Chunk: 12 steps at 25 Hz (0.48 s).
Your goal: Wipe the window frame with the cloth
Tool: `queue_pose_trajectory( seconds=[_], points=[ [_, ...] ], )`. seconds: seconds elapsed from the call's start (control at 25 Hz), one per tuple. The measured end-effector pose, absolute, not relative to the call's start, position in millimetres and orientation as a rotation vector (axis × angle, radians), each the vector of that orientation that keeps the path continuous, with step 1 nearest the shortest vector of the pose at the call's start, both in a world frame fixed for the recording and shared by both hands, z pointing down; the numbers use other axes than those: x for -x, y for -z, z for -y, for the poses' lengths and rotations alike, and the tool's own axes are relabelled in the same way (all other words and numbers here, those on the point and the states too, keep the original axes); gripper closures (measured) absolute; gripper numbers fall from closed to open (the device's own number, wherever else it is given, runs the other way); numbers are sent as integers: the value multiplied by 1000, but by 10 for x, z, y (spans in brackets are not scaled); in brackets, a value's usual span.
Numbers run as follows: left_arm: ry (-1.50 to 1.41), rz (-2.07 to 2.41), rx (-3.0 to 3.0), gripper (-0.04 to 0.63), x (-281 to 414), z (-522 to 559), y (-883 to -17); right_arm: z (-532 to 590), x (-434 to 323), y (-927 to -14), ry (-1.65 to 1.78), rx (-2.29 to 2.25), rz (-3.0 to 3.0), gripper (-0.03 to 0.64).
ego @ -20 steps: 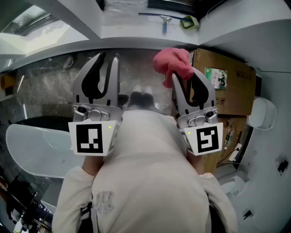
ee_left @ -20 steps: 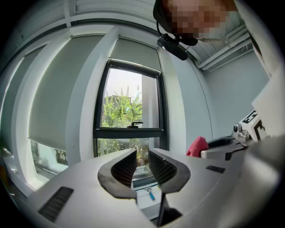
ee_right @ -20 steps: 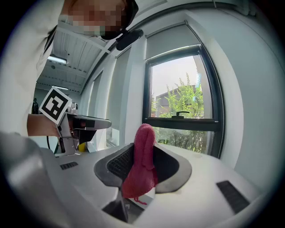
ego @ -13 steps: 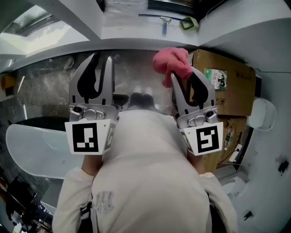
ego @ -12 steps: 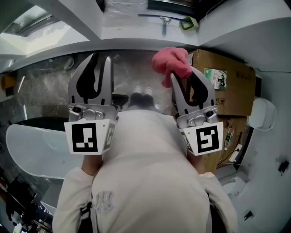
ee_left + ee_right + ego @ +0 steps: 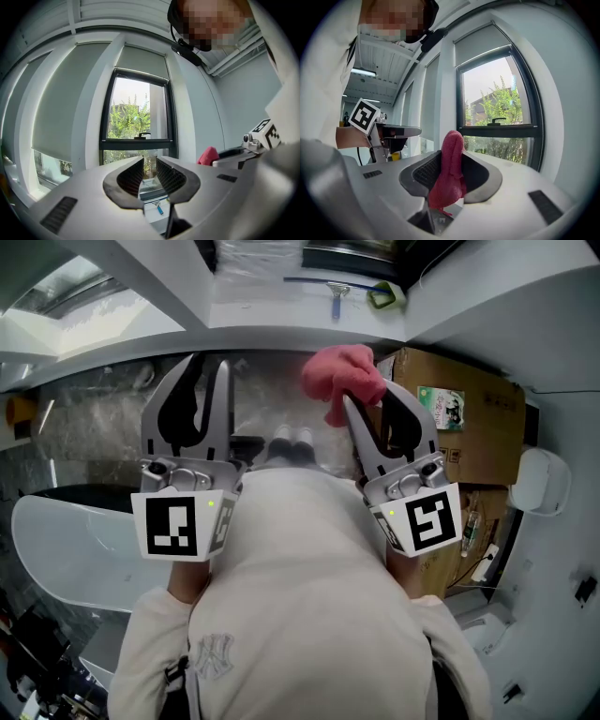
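Though the head view shows only a pink cloth [image 6: 339,376] bunched past the tips of the right gripper [image 6: 372,401], the right gripper view settles the hold. Its fingers [image 6: 423,171] are clamped on the cloth's middle, with one fold standing above the fingertips and the rest hanging down between them.

The left gripper [image 6: 208,367] has its fingers a narrow gap apart, with nothing between them. Only the left gripper view looks through that gap, to a blue-handled squeegee [image 6: 158,207] lying below the fingertips.

The dark window frame [image 6: 104,126] appears in both gripper views, beyond the fingertips and apart from them. In the right gripper view it lies to the right of the cloth, not touching it. A cardboard box [image 6: 459,418], just right of the right fingers, shows in the head view alone.
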<state>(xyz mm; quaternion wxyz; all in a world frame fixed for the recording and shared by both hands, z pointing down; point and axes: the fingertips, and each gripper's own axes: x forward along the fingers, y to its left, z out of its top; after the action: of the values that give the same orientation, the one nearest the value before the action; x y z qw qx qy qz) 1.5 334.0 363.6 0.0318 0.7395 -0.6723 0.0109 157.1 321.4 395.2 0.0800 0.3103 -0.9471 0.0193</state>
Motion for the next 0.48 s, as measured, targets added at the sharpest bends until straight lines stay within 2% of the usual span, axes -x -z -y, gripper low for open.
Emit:
queue_pose_trajectory(
  seconds=[0.48],
  points=[
    [98,2089,-2211,505,-64,-3457,-3627,-3172,-1780,-3866,2,-930,2852,488]
  ],
)
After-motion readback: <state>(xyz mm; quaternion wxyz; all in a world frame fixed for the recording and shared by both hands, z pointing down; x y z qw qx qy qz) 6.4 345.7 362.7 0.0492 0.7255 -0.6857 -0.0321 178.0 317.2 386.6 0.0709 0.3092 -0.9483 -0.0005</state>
